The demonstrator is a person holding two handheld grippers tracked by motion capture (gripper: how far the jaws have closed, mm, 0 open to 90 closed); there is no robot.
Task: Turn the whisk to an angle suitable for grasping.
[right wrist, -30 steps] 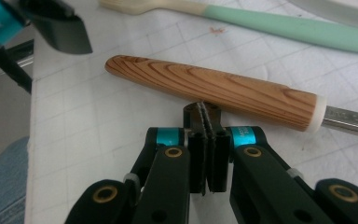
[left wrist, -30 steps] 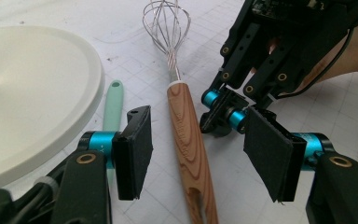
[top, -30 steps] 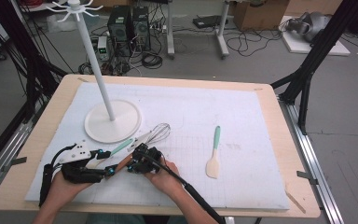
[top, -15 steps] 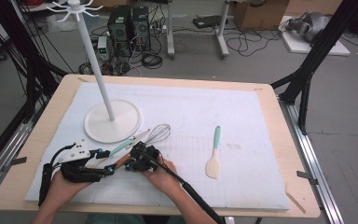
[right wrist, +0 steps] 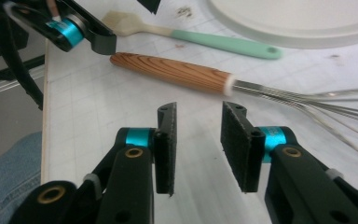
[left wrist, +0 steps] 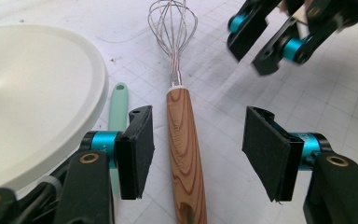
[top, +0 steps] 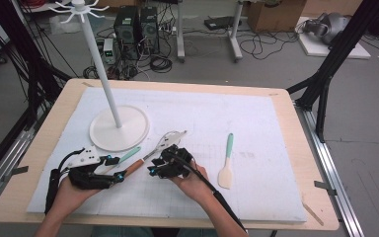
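Observation:
A whisk lies on the white mat, its wooden handle toward me and its wire head pointing away. My left gripper is open and straddles the handle, which lies between its pads without touching them. My right gripper hovers just right of the handle. Its jaws have just been opening and stand open with nothing between them. In the right gripper view the handle lies crosswise beyond the jaws. The right gripper also appears at the upper right of the left gripper view.
A white hook stand rises from a round base at the left, close to the left gripper. A mint-handled brush lies beside the whisk, against the base. A mint-handled spatula lies to the right.
My right gripper's jaws have opened, and it has drawn slightly up and to the right, away from the whisk's handle. The left gripper and the whisk have stayed put.

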